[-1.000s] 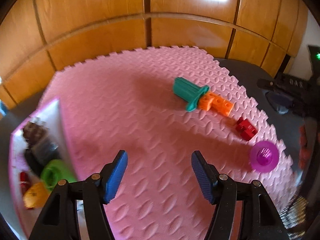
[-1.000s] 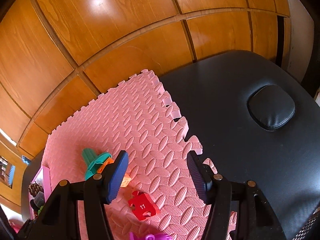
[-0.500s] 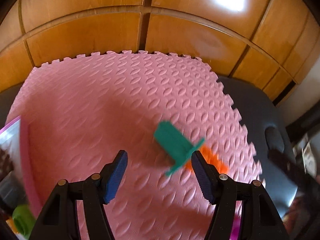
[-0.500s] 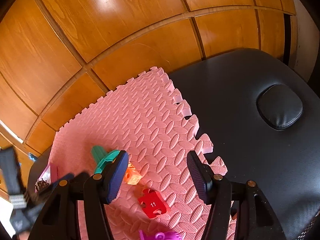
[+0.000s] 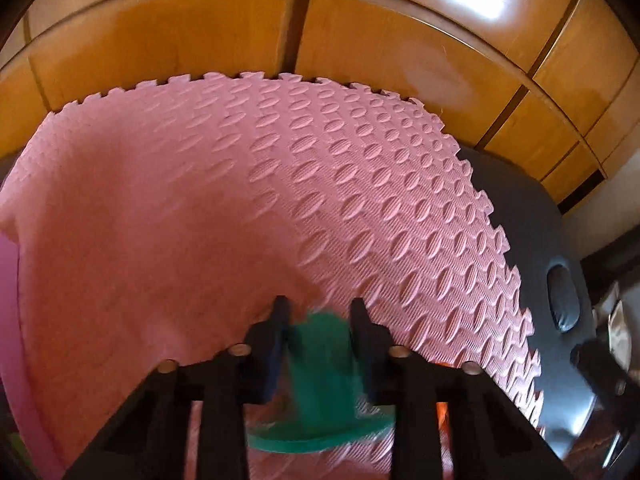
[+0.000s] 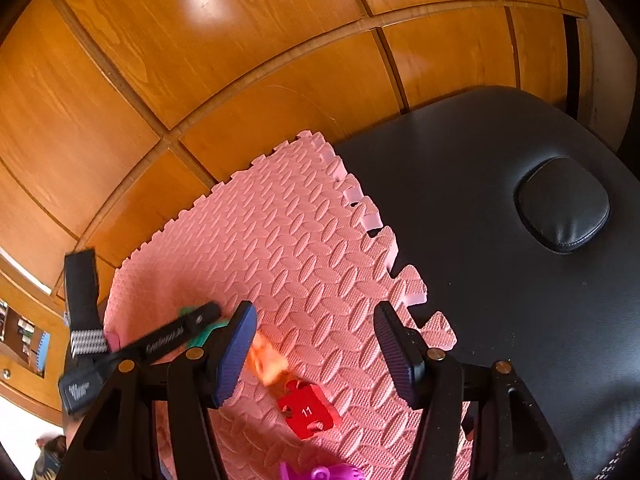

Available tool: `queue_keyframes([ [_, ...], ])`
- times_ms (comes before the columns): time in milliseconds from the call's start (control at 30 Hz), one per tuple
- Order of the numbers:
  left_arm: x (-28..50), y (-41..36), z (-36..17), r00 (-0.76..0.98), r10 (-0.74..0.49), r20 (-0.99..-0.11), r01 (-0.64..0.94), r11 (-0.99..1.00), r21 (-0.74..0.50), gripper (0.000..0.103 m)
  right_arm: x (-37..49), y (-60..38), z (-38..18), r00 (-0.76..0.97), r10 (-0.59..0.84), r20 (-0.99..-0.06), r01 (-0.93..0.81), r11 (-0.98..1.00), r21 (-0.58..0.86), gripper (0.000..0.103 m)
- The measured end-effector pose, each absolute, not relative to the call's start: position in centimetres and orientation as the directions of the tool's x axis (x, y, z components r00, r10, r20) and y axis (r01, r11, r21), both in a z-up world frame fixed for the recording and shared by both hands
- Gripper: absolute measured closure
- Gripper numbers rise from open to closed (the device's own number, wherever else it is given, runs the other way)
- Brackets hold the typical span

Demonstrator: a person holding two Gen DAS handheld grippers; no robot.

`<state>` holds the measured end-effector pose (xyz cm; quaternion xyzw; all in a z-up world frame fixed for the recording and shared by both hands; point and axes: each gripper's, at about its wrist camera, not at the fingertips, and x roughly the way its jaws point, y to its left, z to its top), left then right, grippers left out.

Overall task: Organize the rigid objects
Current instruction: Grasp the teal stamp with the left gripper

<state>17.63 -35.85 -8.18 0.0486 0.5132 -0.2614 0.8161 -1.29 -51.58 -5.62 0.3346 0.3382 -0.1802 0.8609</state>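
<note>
Left gripper (image 5: pixel 318 316) is clamped around one green toy (image 5: pixel 322 364), down low on the pink foam mat (image 5: pixel 280 184). Right gripper (image 6: pixel 316 344) hangs with jaws spread wide, holding nothing. Below it: one blurred orange block (image 6: pixel 266 362), one red piece numbered 11 (image 6: pixel 306 410), one purple toy (image 6: pixel 320 472).

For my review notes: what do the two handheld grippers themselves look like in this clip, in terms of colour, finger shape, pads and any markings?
Both are black plastic. The right gripper has two angular fingers with cut-out openings, brass-coloured screw heads at the joints, and ribbed dark blue pads. The left gripper has the same black frame and brass-coloured screws; its pads look dark and blurred. Seen from the right wrist view, its body carries small white lettering, too blurred to read. No cables or sleeves show.
</note>
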Motion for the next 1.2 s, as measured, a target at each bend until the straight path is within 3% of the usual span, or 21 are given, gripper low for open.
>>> queue_keyframes([
  [333, 11.8, -31.0, -8.1, 0.364, -0.353, -0.862, 0.534, 0.837, -0.118, 0.074, -1.5, -52.1, -6.3, 0.694, -0.081, -0.715, 0.555, 0.692, 0.461, 0.042],
  [667, 5.2, -27.4, -8.6, 0.381, -0.432, -0.818, 0.623, 0.773, -0.118, 0.074, 0.0, -50.5, -7.3, 0.675, 0.019, -0.737, 0.486, 0.740, 0.465, 0.042],
  [900, 4.9, -27.1, -8.9, 0.416, -0.460, -0.785, 0.633, 0.766, -0.113, 0.073, 1.5, -47.0, -7.0, 0.658, 0.044, -0.752, 0.367, 0.853, 0.371, 0.042],
  [1067, 4.0, -27.7, -9.3, 0.468, -0.442, -0.765, 0.654, 0.756, -0.036, 0.073, 2.0, -45.3, -7.1, 0.640, 0.036, -0.767, 0.317, 0.898, 0.307, 0.041],
  [1200, 3.9, -27.8, -9.3, 0.482, -0.436, -0.760, 0.652, 0.758, -0.022, 0.073, 2.5, -44.3, -7.3, 0.624, 0.046, -0.780, 0.276, 0.921, 0.275, 0.033],
])
